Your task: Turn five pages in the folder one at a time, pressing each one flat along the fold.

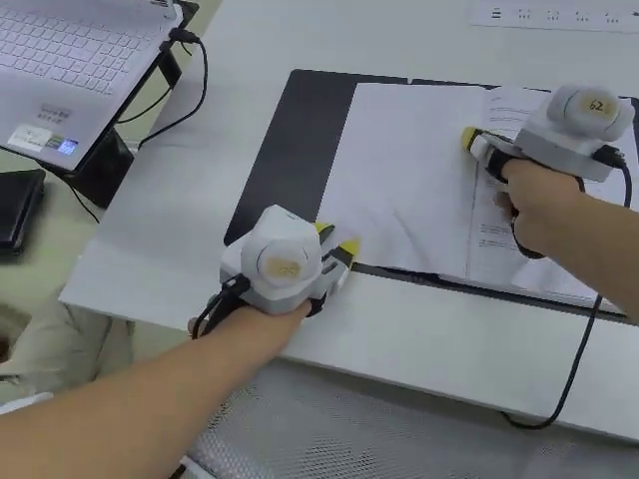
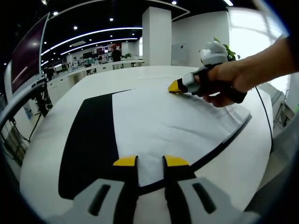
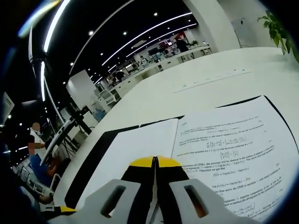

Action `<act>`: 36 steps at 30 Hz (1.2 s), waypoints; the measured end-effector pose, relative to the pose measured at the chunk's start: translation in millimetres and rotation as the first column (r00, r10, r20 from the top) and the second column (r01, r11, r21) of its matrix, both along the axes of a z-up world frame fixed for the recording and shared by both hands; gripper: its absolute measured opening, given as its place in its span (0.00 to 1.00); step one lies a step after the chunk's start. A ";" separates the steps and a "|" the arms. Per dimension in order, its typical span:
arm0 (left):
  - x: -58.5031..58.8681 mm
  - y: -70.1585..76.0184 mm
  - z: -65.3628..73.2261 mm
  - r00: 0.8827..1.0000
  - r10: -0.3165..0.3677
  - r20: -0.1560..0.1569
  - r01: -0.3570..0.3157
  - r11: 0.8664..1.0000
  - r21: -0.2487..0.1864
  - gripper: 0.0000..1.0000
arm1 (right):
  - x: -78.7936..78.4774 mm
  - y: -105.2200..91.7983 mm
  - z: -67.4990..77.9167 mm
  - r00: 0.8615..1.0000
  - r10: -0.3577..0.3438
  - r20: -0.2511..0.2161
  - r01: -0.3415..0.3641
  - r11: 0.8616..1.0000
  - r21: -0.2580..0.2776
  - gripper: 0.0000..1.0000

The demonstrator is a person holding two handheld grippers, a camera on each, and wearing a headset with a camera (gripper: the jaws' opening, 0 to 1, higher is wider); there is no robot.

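Right claw [image 1: 469,140], shut tight, sits on the fold of the open folder [image 1: 290,150] mid-way across the desk [image 1: 300,40], left claw [image 1: 337,249] narrowly open at the near edge of its thin, floppy page [image 1: 399,180], probably best lifted lightly by a corner.

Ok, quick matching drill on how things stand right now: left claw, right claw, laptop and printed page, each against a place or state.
Things:
1. left claw
2. right claw
3. laptop
4. printed page

Places or states:
A. right half of the open folder
B. jaws shut, at the fold
C. jaws apart, at the near edge of the blank page
D. off to the left, away from the folder

Pairs: 1-C; 2-B; 3-D; 4-A.
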State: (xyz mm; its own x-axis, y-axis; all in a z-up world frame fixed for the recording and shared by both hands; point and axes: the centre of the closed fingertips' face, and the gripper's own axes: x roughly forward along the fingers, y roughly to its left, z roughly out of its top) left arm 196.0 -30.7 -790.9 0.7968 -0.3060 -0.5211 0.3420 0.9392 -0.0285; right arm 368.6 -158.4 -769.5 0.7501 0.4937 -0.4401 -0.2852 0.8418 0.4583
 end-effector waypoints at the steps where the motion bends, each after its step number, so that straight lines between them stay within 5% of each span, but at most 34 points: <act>1: 0.1 0.0 0.0 1.000 0.001 0.000 -0.001 1.000 -0.001 0.19 | 5.2 -0.8 -0.8 1.000 -0.005 -0.003 0.005 1.000 0.003 0.00; 23: 1.6 -2.1 -0.7 1.000 0.005 0.002 -0.005 1.000 -0.008 0.19 | 88.2 -6.9 -16.6 1.000 0.002 0.010 -0.001 0.999 -0.042 0.00; 29: 0.2 -2.4 0.0 1.000 0.007 0.002 -0.007 1.000 -0.011 0.19 | 85.0 -7.8 -16.8 1.000 0.004 0.031 -0.003 1.000 -0.011 0.00; 36: -0.8 -2.6 0.0 1.000 0.008 0.002 -0.008 1.000 -0.012 0.19 | 58.9 -7.1 -15.6 0.999 0.026 0.045 -0.027 0.999 0.029 0.00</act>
